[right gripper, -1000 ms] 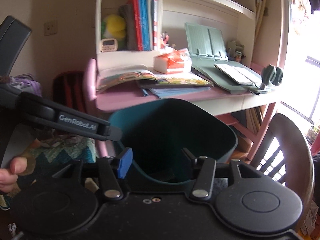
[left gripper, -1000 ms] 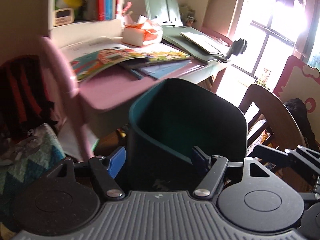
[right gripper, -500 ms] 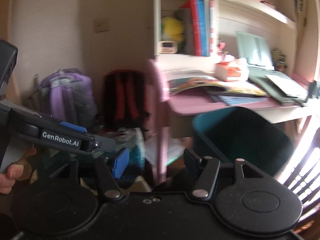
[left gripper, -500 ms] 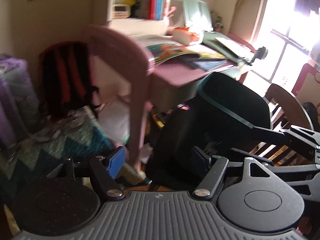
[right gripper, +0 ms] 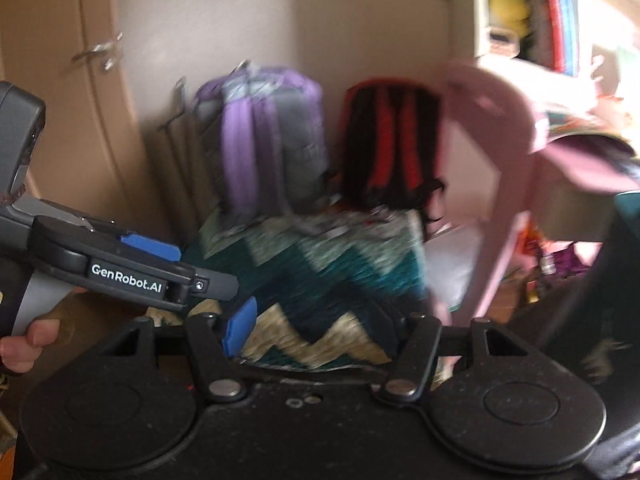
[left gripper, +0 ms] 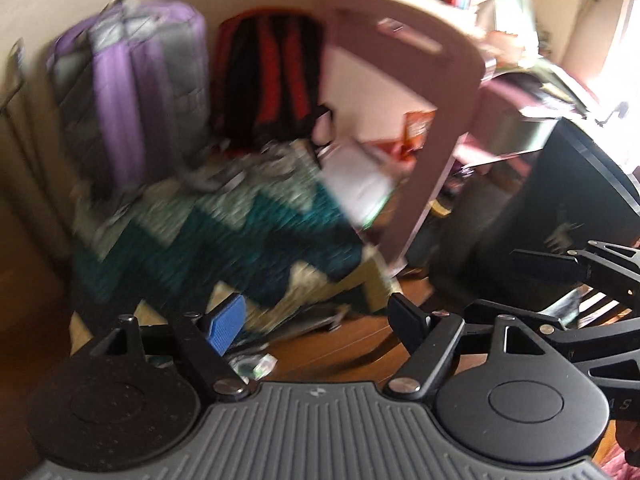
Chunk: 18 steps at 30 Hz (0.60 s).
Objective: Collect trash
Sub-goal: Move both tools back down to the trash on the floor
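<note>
1. The left gripper point(left gripper: 316, 322) points down at a cluttered floor, its jaws opening with nothing between them; one pad is blue, the other black

2. The right gripper point(right gripper: 320, 328) is tilted toward the same corner of the room, jaws apart and empty, framing a folded zigzag blanket point(right gripper: 320, 280) in teal, white and cream

3. A dark bin point(left gripper: 560, 216) stands at the right of the left wrist view, beside the pink desk leg point(left gripper: 432, 184); only its dark wall shows at the right edge of the right wrist view

4. A small crumpled wrapper point(left gripper: 256, 364) with green and white print lies on the wooden floor point(left gripper: 340, 344) just in front of the left gripper, near the blanket's edge; more litter, including an orange packet point(left gripper: 416, 128), sits under the desk, too blurred to identify

5. A purple backpack point(right gripper: 260, 140) and a red and black backpack point(right gripper: 388, 140) lean against the wall behind the blanket, side by side

6. In the right wrist view the left gripper enters from the left, held by a hand point(right gripper: 28, 344) whose fingers wrap its grey handle

7. Both views are smeared by motion blur
</note>
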Each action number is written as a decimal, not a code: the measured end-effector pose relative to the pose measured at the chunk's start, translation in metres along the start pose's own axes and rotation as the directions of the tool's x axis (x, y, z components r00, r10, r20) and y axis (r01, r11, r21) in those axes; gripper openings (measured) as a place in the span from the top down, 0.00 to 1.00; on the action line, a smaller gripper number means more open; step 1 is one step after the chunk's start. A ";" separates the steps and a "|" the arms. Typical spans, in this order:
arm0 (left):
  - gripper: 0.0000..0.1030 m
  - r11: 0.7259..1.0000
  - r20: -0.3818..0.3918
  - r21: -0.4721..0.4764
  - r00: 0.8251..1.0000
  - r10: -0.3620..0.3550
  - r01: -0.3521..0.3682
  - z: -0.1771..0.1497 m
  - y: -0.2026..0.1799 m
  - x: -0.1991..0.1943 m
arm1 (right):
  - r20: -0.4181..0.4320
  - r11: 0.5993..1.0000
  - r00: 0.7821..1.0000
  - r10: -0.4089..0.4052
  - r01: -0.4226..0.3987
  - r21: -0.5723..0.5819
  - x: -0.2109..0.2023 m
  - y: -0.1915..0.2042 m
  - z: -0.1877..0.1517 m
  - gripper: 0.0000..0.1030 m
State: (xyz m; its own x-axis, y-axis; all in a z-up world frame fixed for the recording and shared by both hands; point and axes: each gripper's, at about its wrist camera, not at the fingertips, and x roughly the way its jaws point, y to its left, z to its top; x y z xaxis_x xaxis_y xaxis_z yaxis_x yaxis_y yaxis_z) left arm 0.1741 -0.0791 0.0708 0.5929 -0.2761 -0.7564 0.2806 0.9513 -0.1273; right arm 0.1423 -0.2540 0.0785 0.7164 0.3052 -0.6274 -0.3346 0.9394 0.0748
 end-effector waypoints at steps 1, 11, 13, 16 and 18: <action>0.24 1.000 -0.013 -0.009 1.000 0.011 -0.011 -0.007 0.011 0.004 | -0.023 1.000 1.000 0.016 -0.017 -0.006 0.013 0.006 -0.004 0.39; 0.19 0.991 -0.168 -0.101 0.983 0.072 -0.090 -0.071 0.112 0.086 | -0.225 0.988 0.965 0.136 -0.149 -0.040 0.138 0.054 -0.052 0.39; 0.18 0.986 -0.207 -0.113 0.973 0.096 -0.122 -0.083 0.132 0.110 | -0.259 0.985 0.953 0.154 -0.170 -0.040 0.164 0.059 -0.065 0.39; 0.18 0.977 -0.284 -0.138 0.951 0.120 -0.164 -0.102 0.163 0.152 | -0.322 0.979 0.928 0.186 -0.204 -0.023 0.207 0.064 -0.088 0.39; 0.18 0.970 -0.337 -0.163 0.934 0.118 -0.182 -0.115 0.186 0.181 | -0.376 0.975 0.905 0.196 -0.222 -0.024 0.239 0.068 -0.108 0.39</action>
State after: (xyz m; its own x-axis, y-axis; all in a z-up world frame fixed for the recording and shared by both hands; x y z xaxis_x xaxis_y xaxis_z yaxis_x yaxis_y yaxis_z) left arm 0.2465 0.0637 -0.1635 0.3327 -0.0991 -0.9378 0.0409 0.9950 -0.0907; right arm 0.2249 -0.1340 -0.1498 0.3524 0.4020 -0.8451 -0.4996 0.8444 0.1933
